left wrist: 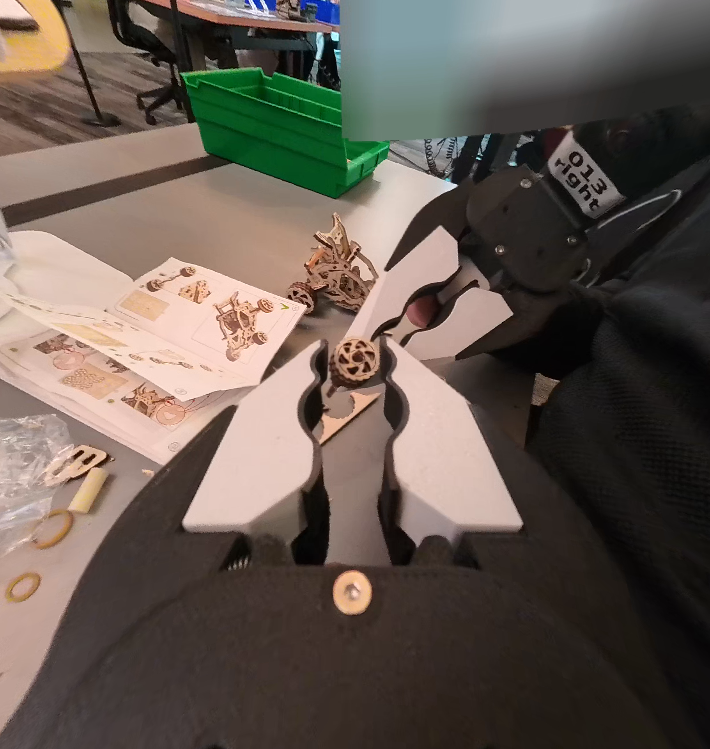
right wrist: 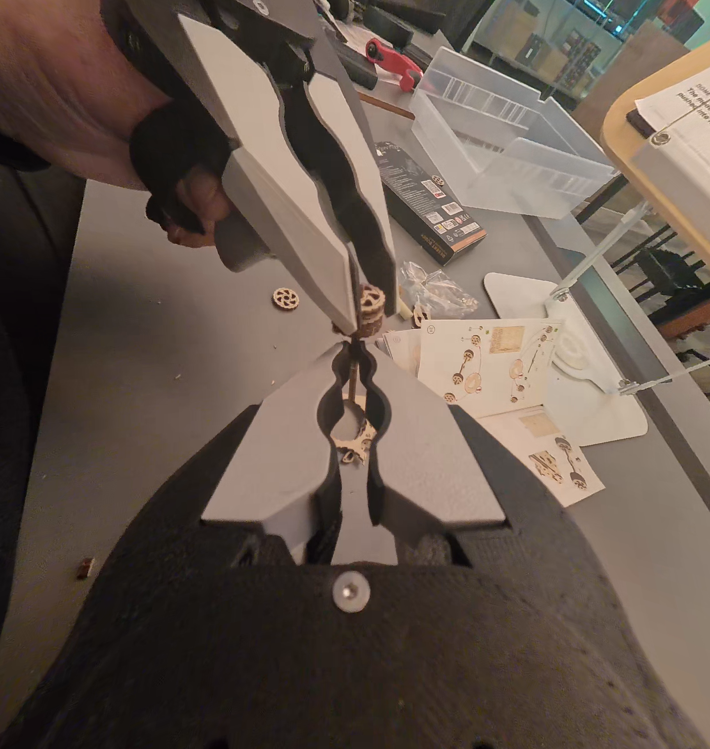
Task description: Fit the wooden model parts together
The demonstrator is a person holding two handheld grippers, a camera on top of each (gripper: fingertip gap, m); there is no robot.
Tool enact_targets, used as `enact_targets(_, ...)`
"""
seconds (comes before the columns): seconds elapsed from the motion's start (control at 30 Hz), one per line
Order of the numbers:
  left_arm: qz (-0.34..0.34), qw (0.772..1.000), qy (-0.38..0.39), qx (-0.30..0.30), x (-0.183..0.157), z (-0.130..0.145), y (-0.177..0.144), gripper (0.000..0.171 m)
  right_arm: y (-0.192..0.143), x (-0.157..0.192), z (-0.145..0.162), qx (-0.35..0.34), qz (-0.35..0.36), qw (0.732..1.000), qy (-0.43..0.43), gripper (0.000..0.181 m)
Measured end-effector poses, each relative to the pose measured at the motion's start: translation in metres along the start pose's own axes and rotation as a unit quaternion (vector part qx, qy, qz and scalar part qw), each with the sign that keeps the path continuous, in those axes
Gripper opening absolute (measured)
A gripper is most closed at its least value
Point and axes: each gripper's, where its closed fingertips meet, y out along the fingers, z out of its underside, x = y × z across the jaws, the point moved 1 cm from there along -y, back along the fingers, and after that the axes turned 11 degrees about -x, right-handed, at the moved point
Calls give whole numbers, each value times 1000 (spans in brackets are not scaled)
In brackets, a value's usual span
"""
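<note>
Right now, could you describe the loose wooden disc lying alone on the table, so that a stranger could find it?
Start at the grey table in the right wrist view. Look just left of the left gripper tips. The wooden disc lies flat and alone there, toothed and spoked, while the wheel sits gripped.

The left gripper [left wrist: 355, 352], with grey fingers on a black body, is pinched on something small at its tips. The right gripper [right wrist: 355, 344], grey and black too, points at it tip to tip, its tips nearly touching each other. A bare hand [right wrist: 73, 117] in a black strap holds the left one.
</note>
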Motion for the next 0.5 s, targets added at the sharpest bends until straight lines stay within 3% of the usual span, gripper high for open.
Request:
enact_targets(0.13, -23, 999, 35, -19, -1, -11, -5, 25, 0, 1, 1, 0, -4, 1000, 5, 0)
enact_targets(0.27, -28, 996, 79, 7, -4, -8, -7, 16, 0, 1, -2, -9, -8, 1000, 15, 0)
enact_targets(0.5, -38, 995, 88, -19, -4, -4, -1, 15, -1, 2, 0, -3, -15, 999, 35, 0)
